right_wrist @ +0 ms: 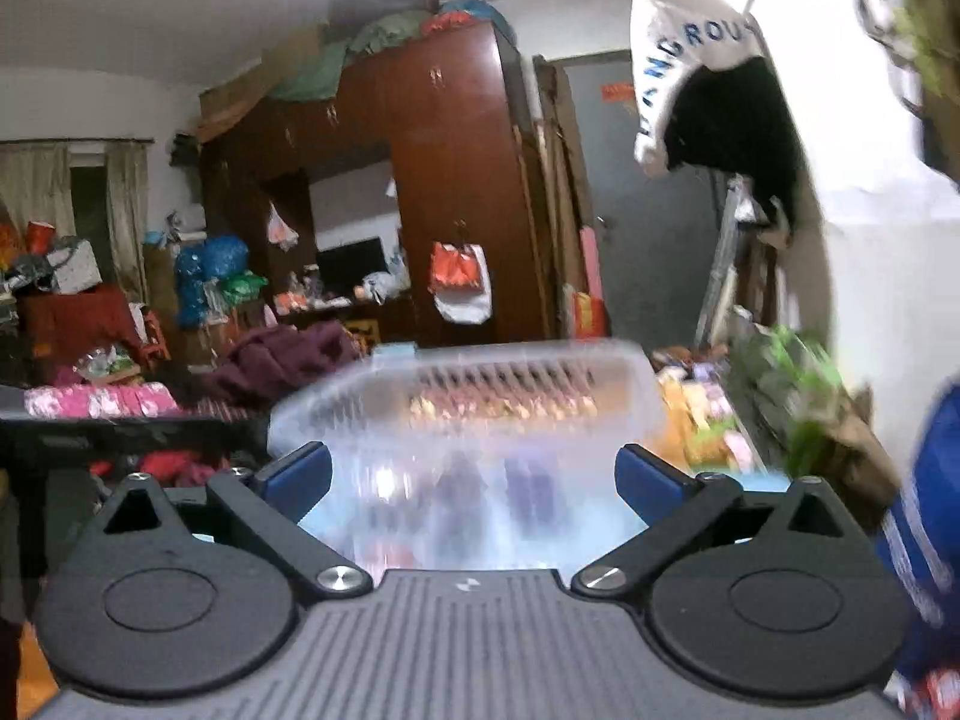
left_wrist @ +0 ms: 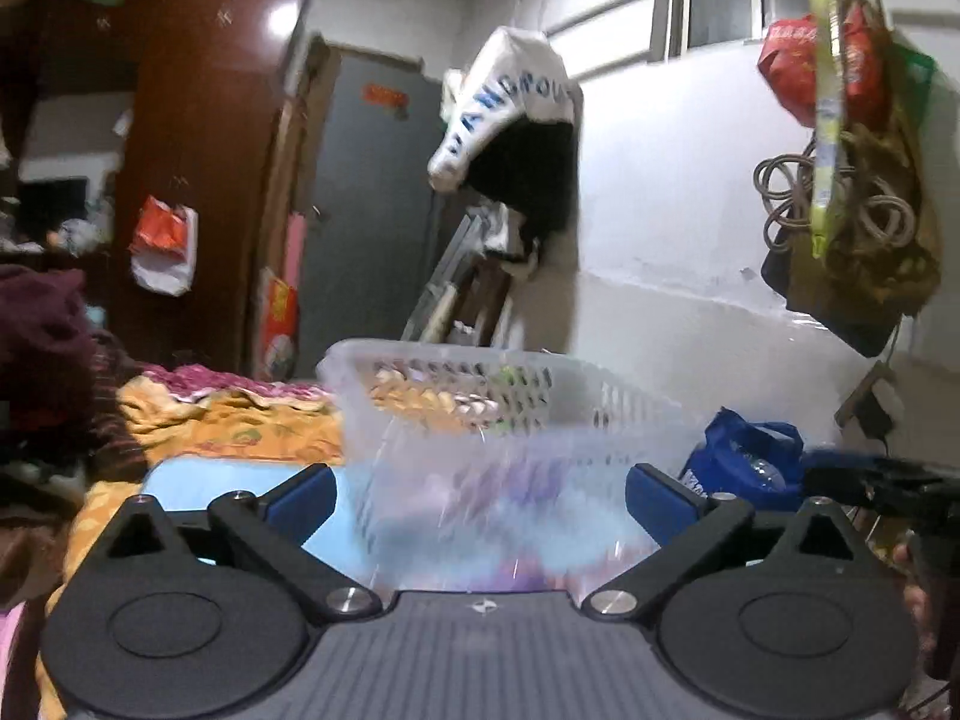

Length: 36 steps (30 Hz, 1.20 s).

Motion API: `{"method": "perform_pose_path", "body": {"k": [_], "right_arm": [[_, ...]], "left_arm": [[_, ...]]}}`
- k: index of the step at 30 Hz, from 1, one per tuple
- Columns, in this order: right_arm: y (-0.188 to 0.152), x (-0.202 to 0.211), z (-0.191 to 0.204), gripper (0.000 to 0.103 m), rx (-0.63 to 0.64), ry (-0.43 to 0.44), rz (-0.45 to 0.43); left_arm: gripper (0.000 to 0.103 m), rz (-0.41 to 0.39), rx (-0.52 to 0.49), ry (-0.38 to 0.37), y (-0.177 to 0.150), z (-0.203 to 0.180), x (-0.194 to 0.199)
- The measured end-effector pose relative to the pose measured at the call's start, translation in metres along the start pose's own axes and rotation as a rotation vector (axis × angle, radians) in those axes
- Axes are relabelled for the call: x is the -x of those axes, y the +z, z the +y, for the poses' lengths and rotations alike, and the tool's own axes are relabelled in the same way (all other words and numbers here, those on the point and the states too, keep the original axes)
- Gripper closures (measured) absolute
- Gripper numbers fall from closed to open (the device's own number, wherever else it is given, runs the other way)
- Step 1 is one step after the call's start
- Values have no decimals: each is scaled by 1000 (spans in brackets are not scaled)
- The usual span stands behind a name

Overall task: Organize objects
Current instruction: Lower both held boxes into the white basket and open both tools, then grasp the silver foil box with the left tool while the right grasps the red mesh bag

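Note:
A clear plastic basket (left_wrist: 480, 414) with slotted walls stands right in front of both grippers, blurred by motion. It also shows in the right wrist view (right_wrist: 474, 414). My left gripper (left_wrist: 480, 495) is open, its blue pads (left_wrist: 303, 495) spread wide on either side of the basket's near end. My right gripper (right_wrist: 474, 480) is open too, its blue pads (right_wrist: 651, 480) either side of the basket's near wall. Purple and blue items show dimly through the basket; I cannot tell what they are.
The basket rests on a light blue surface (left_wrist: 180, 480) beside orange patterned bedding (left_wrist: 234, 426). A blue bag (left_wrist: 744, 456) sits at the right by the white wall. A brown wardrobe (right_wrist: 456, 180) and piled clutter fill the room behind. Bags hang overhead (left_wrist: 840, 72).

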State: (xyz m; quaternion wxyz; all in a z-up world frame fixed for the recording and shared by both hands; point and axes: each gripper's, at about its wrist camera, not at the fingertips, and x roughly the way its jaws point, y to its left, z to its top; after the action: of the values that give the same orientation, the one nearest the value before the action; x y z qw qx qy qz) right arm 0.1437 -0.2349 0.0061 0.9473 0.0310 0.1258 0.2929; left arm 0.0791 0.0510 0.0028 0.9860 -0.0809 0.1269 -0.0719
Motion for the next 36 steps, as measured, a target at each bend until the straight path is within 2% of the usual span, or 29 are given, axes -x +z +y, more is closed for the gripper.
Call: {"method": "perform_pose_path", "body": {"k": [3, 6, 8, 10, 14, 16, 18, 19, 22, 25, 27, 29, 31, 36], "right_arm": [[-37, 19, -1, 0, -18, -18, 44], [-64, 25, -6, 0, -79, -12, 59], [-66, 10, -5, 0, -53, -27, 103], [-69, 4, 1, 0, 1, -70, 110], [-71, -2, 6, 1, 19, -61, 119], [-77, -2, 10, 4, 30, -69, 127], [-82, -1, 12, 5, 41, -58, 126], [-85, 0, 13, 6, 49, -57, 124], [-90, -2, 14, 13, 50, -45, 136], [-93, -5, 14, 33, 42, -29, 159], [-94, -5, 14, 37, 46, -34, 166], [-94, -4, 12, 49, 42, -31, 169], [-94, -3, 10, 55, 38, -29, 167], [-92, 5, 9, 58, 35, -33, 151]], "left_arm": [[0, -21, 18, 21, -36, -4, 27], [0, 48, -3, 44, -51, -13, 26], [0, 97, -16, 73, -56, -17, 14], [0, 127, 5, 92, -61, -16, 4], [1, 152, -1, 153, -72, -16, -8], [11, 158, 12, 162, -73, -13, -11], [29, 149, 20, 173, -72, -11, -11], [32, 142, 16, 183, -73, -10, -9], [33, 141, -17, 177, -76, -12, -5], [33, 138, -39, 187, -76, -15, -5], [32, 133, -43, 199, -77, -16, -7], [32, 135, -49, 204, -79, -17, -7], [35, 141, -47, 207, -81, -17, -8], [36, 126, -38, 199, -81, -17, 0]]}}
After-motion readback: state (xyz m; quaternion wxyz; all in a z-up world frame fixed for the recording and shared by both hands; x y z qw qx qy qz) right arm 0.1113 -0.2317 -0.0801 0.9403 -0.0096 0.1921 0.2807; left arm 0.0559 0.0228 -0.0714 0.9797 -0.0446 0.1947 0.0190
